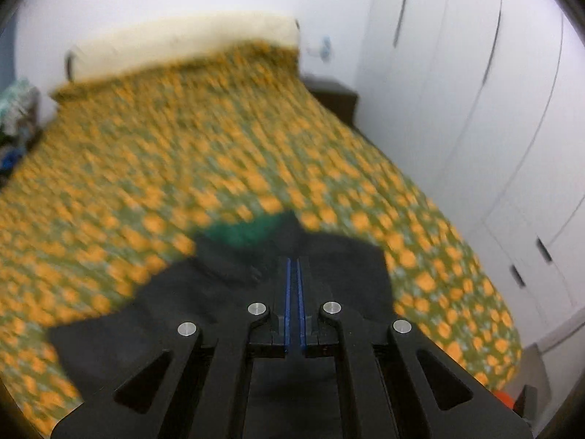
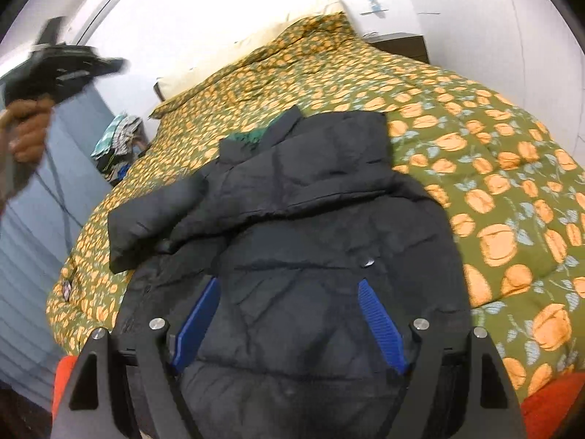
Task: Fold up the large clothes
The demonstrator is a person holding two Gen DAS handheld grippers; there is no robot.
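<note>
Hovering over the near end of the black puffer jacket (image 2: 321, 256), the right gripper (image 2: 289, 314) had its blue pads (image 2: 380, 322) spread wide with nothing pinched; the hem lay directly beneath and between the jaws, though whether the pads touched the fabric could not be told. From those tongs the jacket ran straight ahead, long axis pointing away toward the collar at the far end, where a green lining (image 2: 252, 137) showed. One sleeve (image 2: 146, 219) stuck out to the left of the tongs, crosswise to the body.

The left gripper (image 1: 294, 281) had its pads pressed together and empty. In the right wrist view it was held up by a hand (image 2: 27, 131) well off to the left, clear of the bed. Its own camera, blurred, showed the jacket (image 1: 146, 314) just ahead and below.

Judging by this, the right hand was the nearer one to the hem, while the loose sleeve lay on the left gripper's side and probably needed folding in first; the left jaws would have to open for that.

Around the jacket spread a green quilt with orange flowers (image 2: 493, 190), with a cream pillow (image 2: 204, 73) beyond the collar. A heap of clothes (image 2: 117, 142) sat past the bed's left edge and a dark nightstand (image 2: 402, 45) at the far right. Nothing stood on the quilt between either gripper and the jacket.
</note>
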